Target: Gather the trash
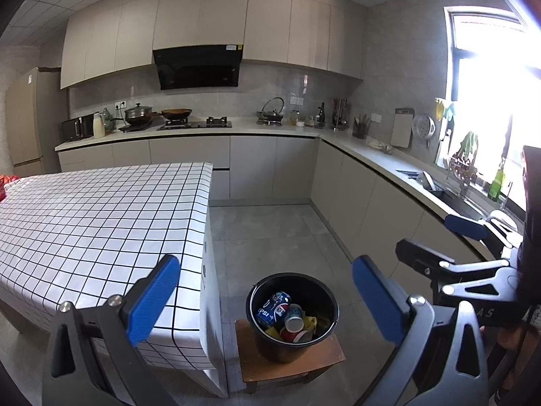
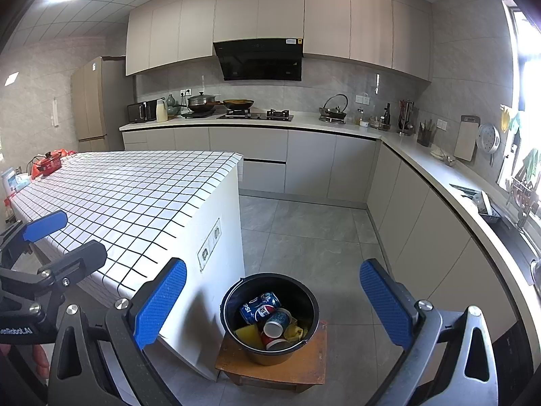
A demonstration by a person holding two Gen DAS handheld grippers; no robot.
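A black bucket (image 1: 267, 345) stands on a small wooden stool (image 1: 318, 362) beside the table. It holds a blue Pepsi can (image 1: 272, 308), paper cups (image 1: 293, 318) and yellow scraps. The bucket also shows in the right wrist view (image 2: 243, 348), with the can (image 2: 259, 306) and cups (image 2: 275, 324). My left gripper (image 1: 267, 294) is open and empty, above and in front of the bucket. My right gripper (image 2: 274, 297) is open and empty too, above the bucket. The right gripper shows at the right in the left wrist view (image 1: 439, 240), and the left gripper at the left in the right wrist view (image 2: 64, 237).
A table with a white checked cloth (image 2: 128, 196) stands left of the bucket, with red items (image 2: 50, 164) at its far end. Kitchen counters (image 2: 338, 125) with a hob, pots and a sink run along the back and right. Grey tiled floor (image 2: 304, 233) lies between.
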